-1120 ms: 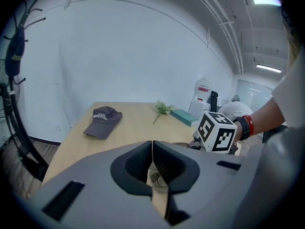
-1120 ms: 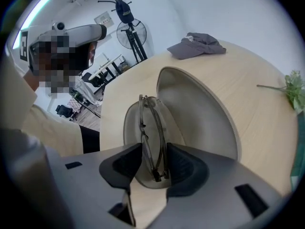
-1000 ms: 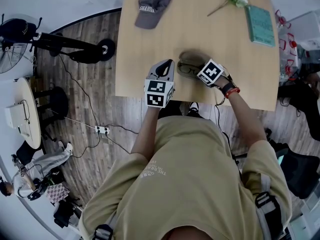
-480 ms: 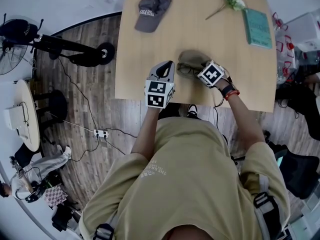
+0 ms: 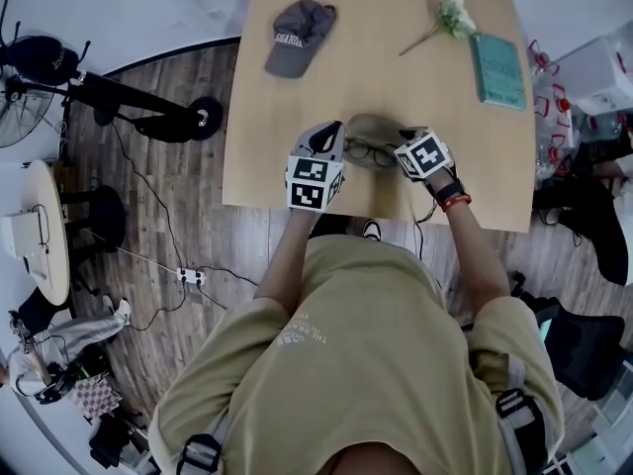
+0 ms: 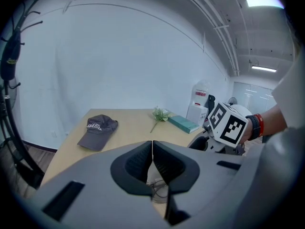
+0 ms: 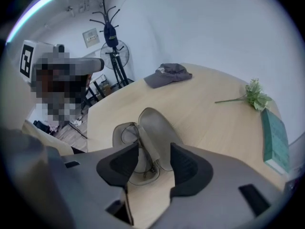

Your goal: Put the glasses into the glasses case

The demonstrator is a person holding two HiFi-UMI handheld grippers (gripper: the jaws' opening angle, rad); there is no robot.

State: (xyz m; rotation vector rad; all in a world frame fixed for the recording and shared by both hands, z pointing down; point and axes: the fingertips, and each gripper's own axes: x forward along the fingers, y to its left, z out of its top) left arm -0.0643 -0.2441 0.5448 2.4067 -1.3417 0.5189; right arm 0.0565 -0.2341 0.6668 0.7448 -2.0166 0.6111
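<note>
The grey glasses case (image 5: pixel 376 127) lies open near the table's front edge, its lid (image 7: pixel 157 130) tipped back. The dark-framed glasses (image 5: pixel 371 152) rest in its lower half (image 7: pixel 129 133). My right gripper (image 5: pixel 404 144) hangs above the case's right end. Its jaws (image 7: pixel 155 163) are wide and closing a little, with nothing between them. My left gripper (image 5: pixel 333 139) sits at the case's left end with its jaws (image 6: pixel 152 162) shut together. The glasses (image 6: pixel 159 189) show just below them. I cannot tell whether the left jaws pinch the case's rim.
A grey cap (image 5: pixel 300 23) lies at the table's far left. A flower sprig (image 5: pixel 450 13) and a teal book (image 5: pixel 497 69) lie at the far right. The table's front edge (image 5: pixel 297 198) runs just under both grippers. A fan stand and cables are on the floor to the left.
My right gripper has lifted off the glasses and drawn back a little from the case, its jaws wider. The glasses stay in the case. The left gripper has held its place.
</note>
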